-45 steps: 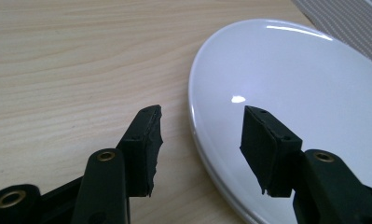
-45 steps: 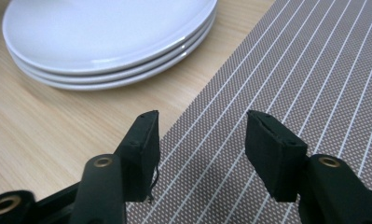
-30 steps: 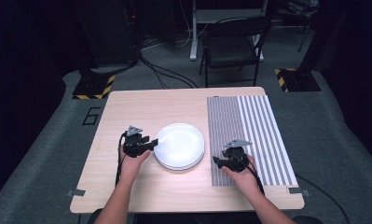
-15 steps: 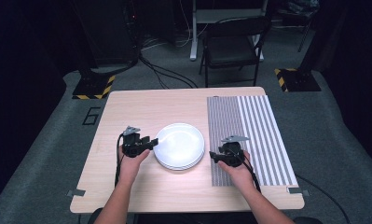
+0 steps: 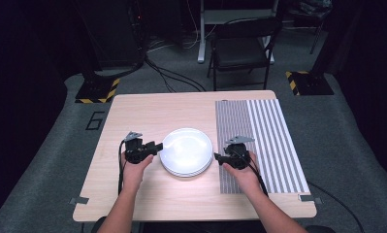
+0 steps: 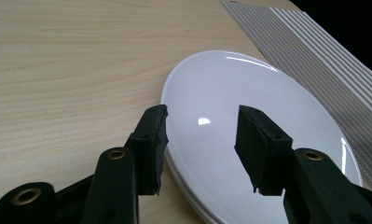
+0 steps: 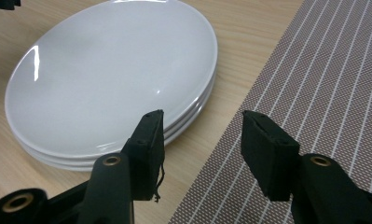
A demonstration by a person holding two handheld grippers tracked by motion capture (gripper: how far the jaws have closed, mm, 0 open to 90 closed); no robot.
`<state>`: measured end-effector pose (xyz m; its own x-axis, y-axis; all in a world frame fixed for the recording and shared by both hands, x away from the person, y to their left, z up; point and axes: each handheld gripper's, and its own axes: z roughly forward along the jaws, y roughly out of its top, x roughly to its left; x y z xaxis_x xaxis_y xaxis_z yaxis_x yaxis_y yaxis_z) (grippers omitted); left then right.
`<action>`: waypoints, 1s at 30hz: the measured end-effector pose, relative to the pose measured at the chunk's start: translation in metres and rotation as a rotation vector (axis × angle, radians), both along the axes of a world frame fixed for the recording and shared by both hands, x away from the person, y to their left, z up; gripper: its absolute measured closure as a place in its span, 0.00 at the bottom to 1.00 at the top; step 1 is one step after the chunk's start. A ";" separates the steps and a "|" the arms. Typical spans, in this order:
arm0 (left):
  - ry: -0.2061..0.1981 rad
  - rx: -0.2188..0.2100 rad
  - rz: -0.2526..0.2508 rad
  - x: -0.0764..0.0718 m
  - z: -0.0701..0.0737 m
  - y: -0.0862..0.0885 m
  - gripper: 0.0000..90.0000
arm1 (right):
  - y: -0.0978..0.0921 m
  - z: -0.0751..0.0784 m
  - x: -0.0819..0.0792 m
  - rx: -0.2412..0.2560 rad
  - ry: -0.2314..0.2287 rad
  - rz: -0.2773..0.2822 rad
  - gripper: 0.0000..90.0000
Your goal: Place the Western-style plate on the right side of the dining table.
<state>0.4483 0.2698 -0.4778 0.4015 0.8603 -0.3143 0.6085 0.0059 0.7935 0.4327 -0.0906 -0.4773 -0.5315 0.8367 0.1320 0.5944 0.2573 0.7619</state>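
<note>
A stack of three white plates [image 5: 186,151] sits in the middle of the wooden table [image 5: 147,111]. My left gripper [image 5: 158,145] is at the stack's left rim and points right at it. In the left gripper view this gripper [image 6: 202,140] is open, with the plates' rim [image 6: 249,93] between and just beyond its jaws. My right gripper [image 5: 216,158] is at the stack's right rim and points left. In the right gripper view it [image 7: 202,144] is open above the gap between the plates [image 7: 109,79] and the striped placemat [image 7: 323,84]. Neither gripper holds anything.
A grey placemat with white stripes [image 5: 264,141] covers the table's right part, and its left edge lies close to the plates. Bare wood lies behind and to the left of the stack. A folding chair [image 5: 242,48] stands on the floor beyond the table.
My right gripper has moved a little left and forward, closer to the plates' right rim. The left gripper has hardly moved. The plates have stayed in place.
</note>
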 end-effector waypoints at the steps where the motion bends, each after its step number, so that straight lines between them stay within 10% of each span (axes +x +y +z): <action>1: -0.005 0.007 0.001 0.000 0.000 0.000 0.59 | 0.001 0.000 0.001 0.000 0.005 0.003 0.55; 30: 0.036 -0.090 0.037 0.000 -0.003 0.004 0.63 | 0.008 -0.001 0.016 0.089 0.049 -0.061 0.62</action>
<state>0.4480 0.2736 -0.4810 0.3566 0.8419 -0.4050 0.6347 0.0998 0.7663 0.4484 -0.0827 -0.4782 -0.4710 0.8513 0.2313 0.6437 0.1524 0.7499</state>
